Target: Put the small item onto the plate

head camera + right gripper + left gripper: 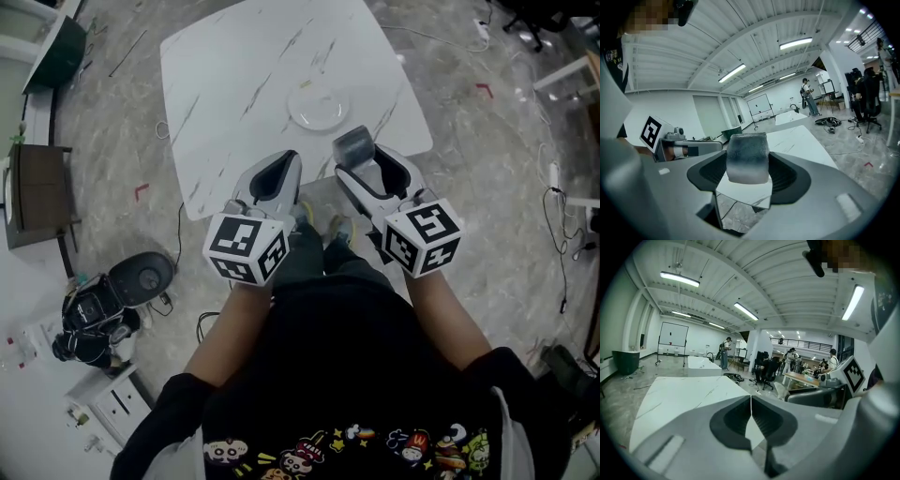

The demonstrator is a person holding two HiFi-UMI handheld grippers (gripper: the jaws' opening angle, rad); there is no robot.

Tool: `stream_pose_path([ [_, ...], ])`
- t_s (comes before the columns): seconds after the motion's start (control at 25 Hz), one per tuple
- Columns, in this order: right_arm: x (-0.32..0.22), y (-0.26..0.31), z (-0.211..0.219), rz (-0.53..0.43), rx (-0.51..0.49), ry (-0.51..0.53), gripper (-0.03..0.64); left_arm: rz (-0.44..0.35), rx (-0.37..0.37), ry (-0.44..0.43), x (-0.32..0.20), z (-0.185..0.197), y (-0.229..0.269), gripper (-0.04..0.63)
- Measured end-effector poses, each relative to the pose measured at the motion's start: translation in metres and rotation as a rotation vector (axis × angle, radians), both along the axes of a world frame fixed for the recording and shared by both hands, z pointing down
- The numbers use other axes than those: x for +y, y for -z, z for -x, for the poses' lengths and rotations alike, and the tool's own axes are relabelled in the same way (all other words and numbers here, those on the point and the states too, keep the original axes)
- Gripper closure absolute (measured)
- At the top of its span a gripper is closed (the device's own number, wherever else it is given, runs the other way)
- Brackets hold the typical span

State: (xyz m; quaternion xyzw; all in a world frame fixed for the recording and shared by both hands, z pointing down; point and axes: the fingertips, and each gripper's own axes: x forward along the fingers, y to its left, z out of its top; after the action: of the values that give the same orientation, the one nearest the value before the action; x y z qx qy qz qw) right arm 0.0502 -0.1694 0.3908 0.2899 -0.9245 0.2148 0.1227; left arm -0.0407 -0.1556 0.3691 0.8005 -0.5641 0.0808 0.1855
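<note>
A white marble-patterned tabletop (244,75) stands on a grey stone floor and carries a round white plate (317,109). The right gripper (359,157) hangs short of the table's near edge, clamped on a small grey, frosted, rounded block (747,157). The block looks light and perhaps slightly soft, so a grip across its flat sides suits it. The left gripper (284,164) is closed and empty.

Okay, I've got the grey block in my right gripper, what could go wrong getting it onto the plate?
1. The grey block sticks out past the jaws of the right gripper, so it might slip out on the way.
2. The plate lies fairly near the edge of the table; a hard set-down could shove it or bounce the block off.
</note>
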Motion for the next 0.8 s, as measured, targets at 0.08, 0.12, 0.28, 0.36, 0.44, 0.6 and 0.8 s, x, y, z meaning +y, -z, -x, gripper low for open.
stream_pose_path([
  [0.08, -0.006, -0.005, 0.002, -0.004, 0.01, 0.0, 0.305, 0.006, -0.002, 0.004, -0.006, 0.002, -0.006, 0.595],
  [0.12, -0.009, -0.007, 0.002, -0.005, 0.016, -0.001, 0.305, 0.011, -0.001, 0.006, -0.008, 0.003, -0.01, 0.595],
  [0.28, -0.023, -0.02, 0.007, 0.008, 0.051, -0.005, 0.305, 0.036, 0.015, 0.009, -0.021, 0.007, -0.024, 0.595],
  [0.36, -0.033, -0.027, 0.012, 0.016, 0.07, -0.009, 0.305, 0.045, 0.022, 0.007, -0.03, 0.011, -0.03, 0.595],
  [0.44, -0.044, -0.035, 0.021, 0.018, 0.089, -0.01, 0.305, 0.05, 0.026, 0.008, -0.041, 0.018, -0.037, 0.595],
  [0.6, -0.065, -0.059, 0.036, 0.031, 0.141, -0.002, 0.305, 0.076, 0.047, 0.019, -0.058, 0.03, -0.057, 0.595],
  [0.8, -0.095, -0.095, 0.06, 0.057, 0.221, 0.004, 0.305, 0.124, 0.073, 0.027, -0.075, 0.049, -0.08, 0.595],
])
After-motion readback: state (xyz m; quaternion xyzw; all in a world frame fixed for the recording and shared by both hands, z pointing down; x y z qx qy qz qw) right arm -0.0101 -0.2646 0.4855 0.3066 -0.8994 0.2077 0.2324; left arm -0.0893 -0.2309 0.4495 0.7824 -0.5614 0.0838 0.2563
